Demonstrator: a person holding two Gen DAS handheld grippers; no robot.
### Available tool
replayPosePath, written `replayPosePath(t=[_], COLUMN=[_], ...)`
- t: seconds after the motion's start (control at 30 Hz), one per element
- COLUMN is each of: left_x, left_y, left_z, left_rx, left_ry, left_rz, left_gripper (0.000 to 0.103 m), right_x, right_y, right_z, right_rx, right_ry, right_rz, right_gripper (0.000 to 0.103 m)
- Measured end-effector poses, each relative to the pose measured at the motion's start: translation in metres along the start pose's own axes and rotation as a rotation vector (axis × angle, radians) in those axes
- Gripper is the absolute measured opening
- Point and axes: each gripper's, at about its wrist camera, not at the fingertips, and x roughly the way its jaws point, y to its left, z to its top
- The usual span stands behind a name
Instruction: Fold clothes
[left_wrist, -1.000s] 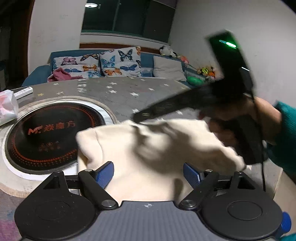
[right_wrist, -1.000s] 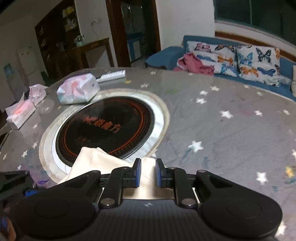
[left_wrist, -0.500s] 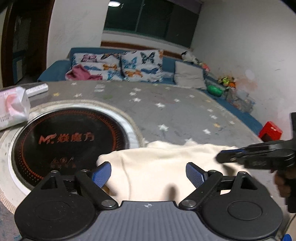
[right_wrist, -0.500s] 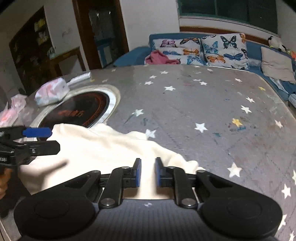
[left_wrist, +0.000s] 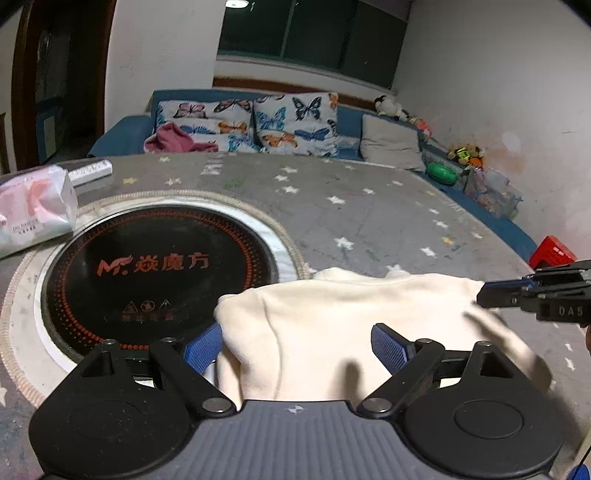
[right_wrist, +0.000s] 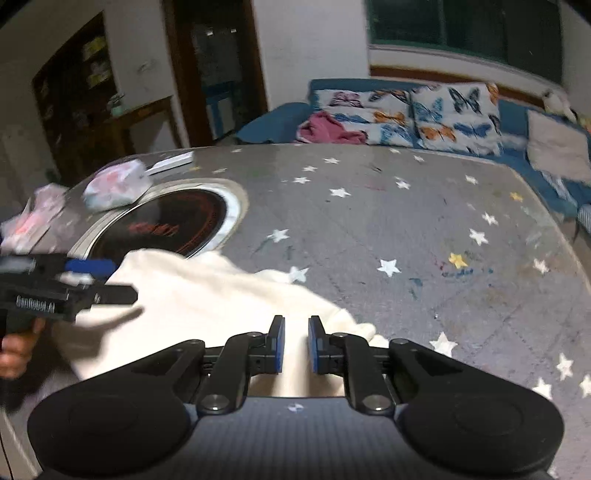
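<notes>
Cream garment (left_wrist: 332, 332) is spread on the starred table (left_wrist: 369, 206), beside the round cooktop (left_wrist: 159, 273).

Left gripper (left_wrist: 295, 345) is held wide over it; right gripper (right_wrist: 294, 343) is nearly closed, opening slightly, with no cloth seen pinched. Bunching is risked if one edge is dragged.

From my right wrist view the tissue packs (right_wrist: 114, 188) smear with blur. My left gripper's body hides the cream garment's (left_wrist: 332, 332) near edge. The right gripper (left_wrist: 535, 295) is cut off at that frame's right edge.
</notes>
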Motion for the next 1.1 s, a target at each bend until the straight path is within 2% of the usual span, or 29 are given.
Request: replayPosePath(t=[0.27,0.43,0.7,0.87,1.0,1.1], left_x=[-0.026,-0.020,-0.030,-0.042,-0.055,-0.059], left_y=[-0.024,-0.022,-0.026,-0.024,-0.024,-0.026], left_z=[-0.020,-0.037,-0.055,-0.059,-0.047,-0.039], left_rx=[0.079,0.075,0.103,0.085,0.084,0.091], left_ry=[-0.024,0.040,0.044,0.053,-0.001,-0.038], left_rz=[-0.027,-0.006,-0.008,-0.032,-0.004,0.008], left_gripper=[0.090,0.090,0.088,0.088,0.089,0.090], right_x=[-0.034,-0.035,-0.040,-0.046,-0.053,-0.047], right_y=[0.031,0.027,0.035,0.034,0.036,0.049], right_z=[-0.032,-0.057,-0.064,-0.067,-0.057,-0.047], right_rx=[-0.073,-0.053,-0.117,-0.125,-0.125,-0.152], right_ry=[0.016,0.044,0.065,0.087,0.053,0.032], right_rz=[0.020,0.000,-0.007,-0.013,-0.010,0.025], right_gripper=[0.012,0.012,0.012,0.012,0.012,0.013])
